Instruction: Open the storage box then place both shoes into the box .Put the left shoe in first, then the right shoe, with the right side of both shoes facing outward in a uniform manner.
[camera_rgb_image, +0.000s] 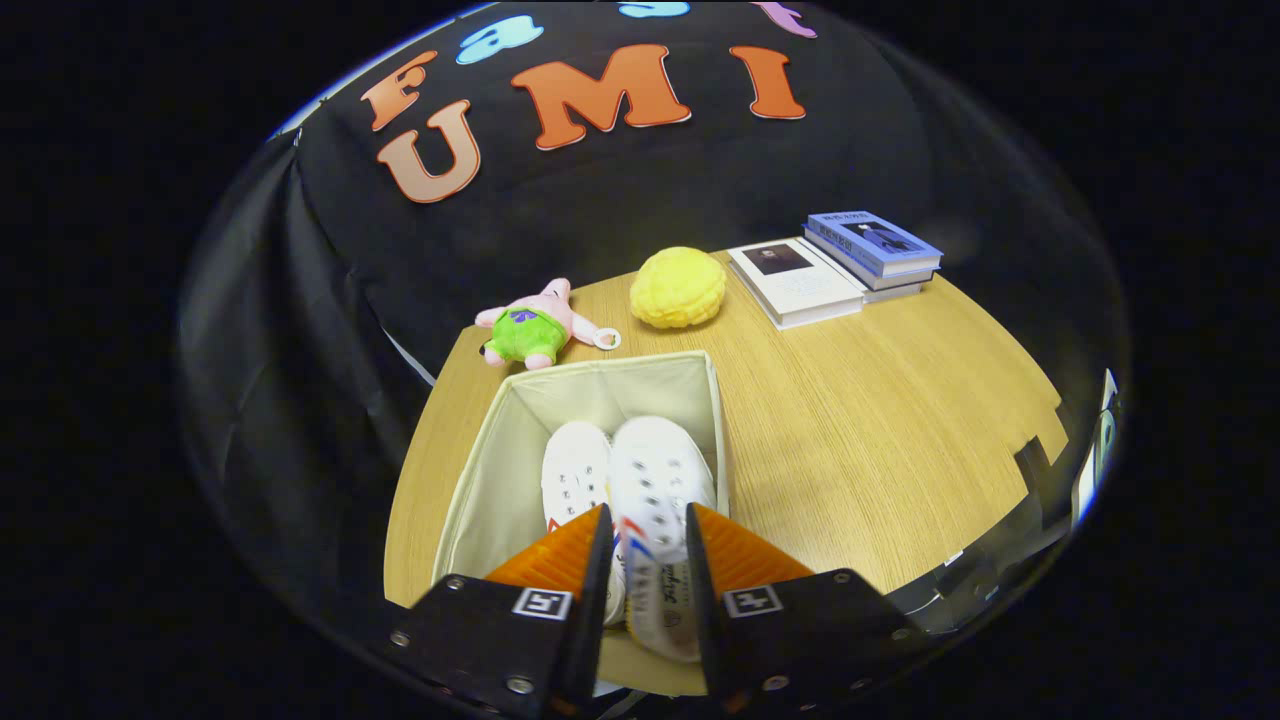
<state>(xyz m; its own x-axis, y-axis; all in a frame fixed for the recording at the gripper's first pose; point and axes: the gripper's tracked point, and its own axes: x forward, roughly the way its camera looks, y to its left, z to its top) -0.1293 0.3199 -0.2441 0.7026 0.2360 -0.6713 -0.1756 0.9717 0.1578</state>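
Observation:
An open cream fabric storage box (612, 364) stands on the wooden table (880, 430), just ahead of and below my fingers. Two white lace-up shoes lie side by side inside it, toes pointing away from me. One white shoe (573, 472) rests in the left half of the box. The other white shoe (662, 478) lies beside it on the right, and its heel end runs back between my orange fingers. My gripper (650, 522) is shut on that heel end, both pads pressing on it. The box's near wall is hidden under the gripper.
Beyond the box lie a pink star plush in green shorts (535, 325) and a round yellow plush (677, 287). Further right at the back sit a white book (800, 282) and a stack of blue books (875, 245).

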